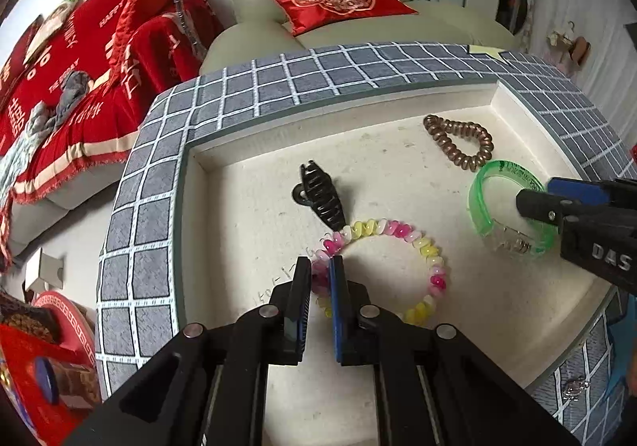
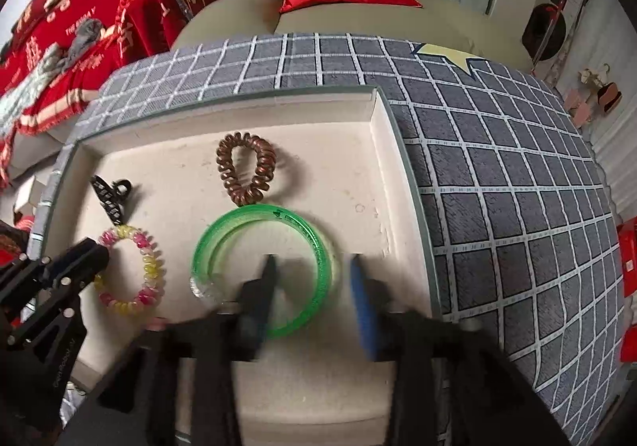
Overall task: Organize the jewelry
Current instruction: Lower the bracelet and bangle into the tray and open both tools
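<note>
The left gripper (image 1: 320, 277) is clamped on the pink-and-yellow spiral hair tie (image 1: 398, 271) at lower centre. The right gripper (image 2: 312, 279) stands apart, straddling the green bangle's (image 2: 223, 243) rim inside the white tray (image 2: 378, 127).

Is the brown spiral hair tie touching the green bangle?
Touching. In the right wrist view the brown spiral hair tie has its lower end lying against the top edge of the green bangle, with no tray floor visible between them.

Left gripper (image 1: 320, 273) is pinching the pink-and-yellow spiral hair tie (image 1: 382, 267) lying in a white tray (image 1: 239, 215); a black claw clip (image 1: 322, 193), brown spiral tie (image 1: 458, 141) and green bangle (image 1: 483, 203) are lying nearby.
</note>
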Tool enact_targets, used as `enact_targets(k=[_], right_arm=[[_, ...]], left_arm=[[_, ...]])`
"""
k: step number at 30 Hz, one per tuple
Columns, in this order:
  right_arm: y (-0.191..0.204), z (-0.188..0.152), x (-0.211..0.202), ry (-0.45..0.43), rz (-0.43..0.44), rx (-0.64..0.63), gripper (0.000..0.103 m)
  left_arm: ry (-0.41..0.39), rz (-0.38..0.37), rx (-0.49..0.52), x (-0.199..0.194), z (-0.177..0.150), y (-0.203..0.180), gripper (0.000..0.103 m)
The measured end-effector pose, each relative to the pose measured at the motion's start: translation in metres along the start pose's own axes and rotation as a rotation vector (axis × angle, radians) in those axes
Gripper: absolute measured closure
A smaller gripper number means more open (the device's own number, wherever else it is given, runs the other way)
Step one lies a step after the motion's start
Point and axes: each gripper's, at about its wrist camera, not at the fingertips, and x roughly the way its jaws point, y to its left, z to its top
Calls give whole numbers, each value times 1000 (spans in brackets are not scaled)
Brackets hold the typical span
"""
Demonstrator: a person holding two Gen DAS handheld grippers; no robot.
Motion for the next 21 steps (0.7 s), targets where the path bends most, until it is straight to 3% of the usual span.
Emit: enact_targets(k=[8, 19, 21], right_arm=[[-13, -4, -35, -50, 114, 94, 48], [-32, -22, -58, -67, 133, 147, 48], [-34, -27, -59, -67, 138, 155, 44]], left_arm=[[-47, 20, 8, -11, -3, -2, 79], [-91, 21, 17, -20, -3, -8, 79], [-107, 8, 10, -27, -3, -7, 79]])
